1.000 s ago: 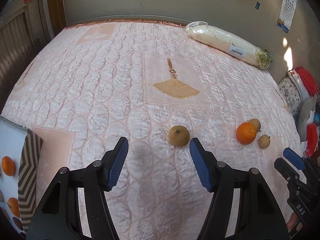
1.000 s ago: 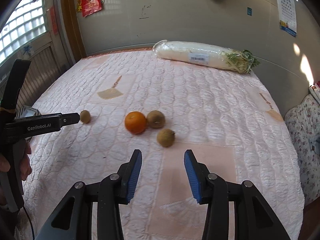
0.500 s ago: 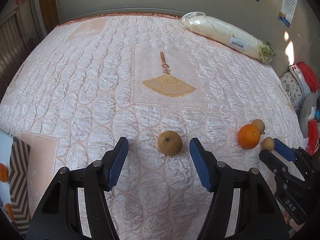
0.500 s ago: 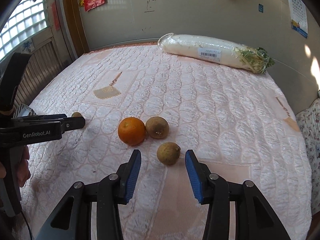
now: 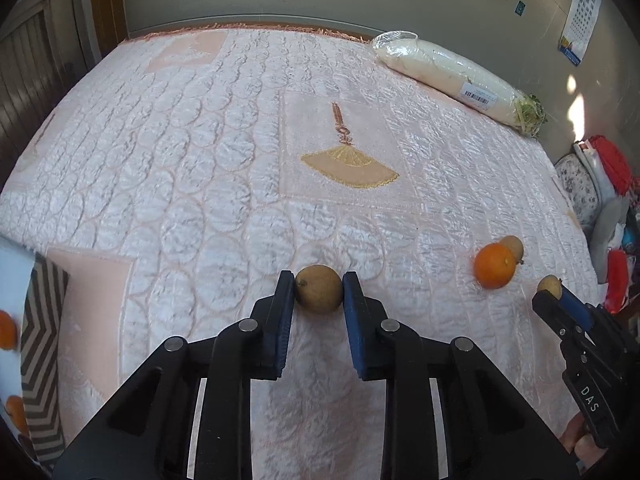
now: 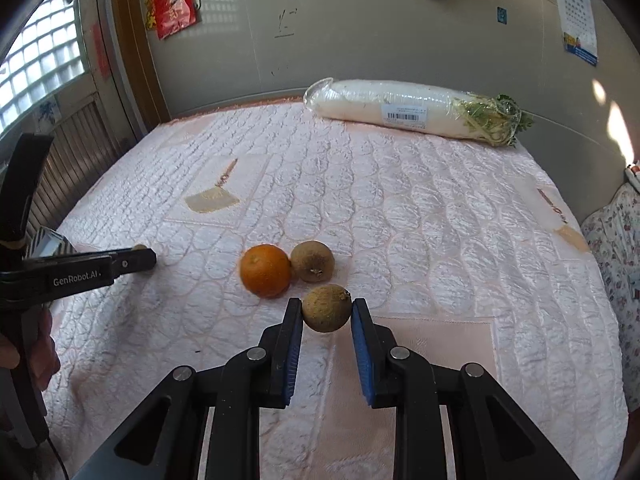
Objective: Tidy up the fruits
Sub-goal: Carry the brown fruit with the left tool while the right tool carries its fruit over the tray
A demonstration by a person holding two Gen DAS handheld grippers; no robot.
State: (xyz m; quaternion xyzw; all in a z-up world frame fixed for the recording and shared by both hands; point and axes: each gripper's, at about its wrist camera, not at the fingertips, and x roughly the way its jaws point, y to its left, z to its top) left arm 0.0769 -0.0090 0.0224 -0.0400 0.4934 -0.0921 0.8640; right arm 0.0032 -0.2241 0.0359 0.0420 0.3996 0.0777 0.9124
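Observation:
On a pink quilted cloth, my left gripper [image 5: 319, 289] is shut on a brown round fruit [image 5: 319, 289], both blue pads touching it. My right gripper [image 6: 326, 312] is shut on another brown fruit [image 6: 327, 308], which rests on the cloth. Just beyond it lie an orange [image 6: 265, 270] and a third brown fruit [image 6: 312, 261], touching each other. The orange also shows in the left wrist view [image 5: 495, 266], with my right gripper [image 5: 560, 300] beside it. In the right wrist view my left gripper [image 6: 136, 260] is at the left, mostly hiding its fruit.
A wrapped white radish [image 6: 404, 110] lies along the far edge by the wall. A box with chevron pattern and orange pictures [image 5: 28, 344] stands at the left edge. Bags and cushions [image 5: 600, 184] sit beyond the right edge.
Both grippers moved forward and closed: the left onto the lone brown fruit, the right onto the nearest brown fruit by the orange.

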